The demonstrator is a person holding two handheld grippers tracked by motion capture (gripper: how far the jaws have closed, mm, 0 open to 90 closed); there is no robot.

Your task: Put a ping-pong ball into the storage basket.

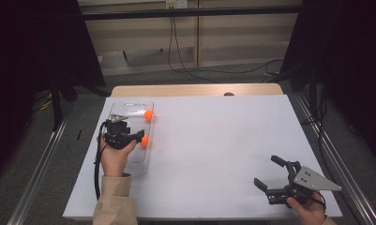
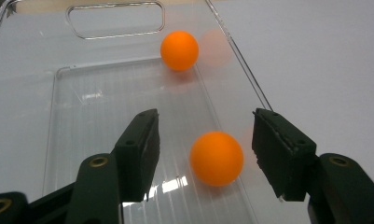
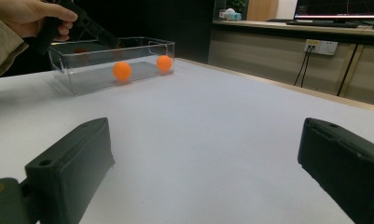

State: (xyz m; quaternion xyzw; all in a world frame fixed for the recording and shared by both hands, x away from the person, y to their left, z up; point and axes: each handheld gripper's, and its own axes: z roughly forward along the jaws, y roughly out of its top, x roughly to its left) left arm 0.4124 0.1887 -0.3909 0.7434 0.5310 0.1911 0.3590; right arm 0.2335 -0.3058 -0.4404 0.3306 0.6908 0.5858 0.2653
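Now, step: I judge I am dropping a ball into the clear bin [image 1: 129,108] with my left claw [image 2: 205,149].
Left claw: over the bin, jaws part-way open; the pads stand off the near ball [image 2: 217,157] on both sides, so nothing is gripped.
Near ball: on the bin floor, by the wall that faces the middle of the surface [image 1: 214,140]; in the high view it sits just off the claw tips [image 1: 144,140].
Far ball: the second ball [image 2: 179,50] lies near the same wall, toward the bin's handle end, well apart from the near one.
Right claw: my right claw [image 1: 275,177] rests wide open and empty near the surface's near right corner, far from the bin.
How to do it well: I would open a little more before lifting, so neither pad clips the ball and sends it rolling.
Exit: lift straight up, clear of the wall beside the right pad, before swinging away.
Risk: a ball this light may roll at a nudge, though the walls should keep it in.
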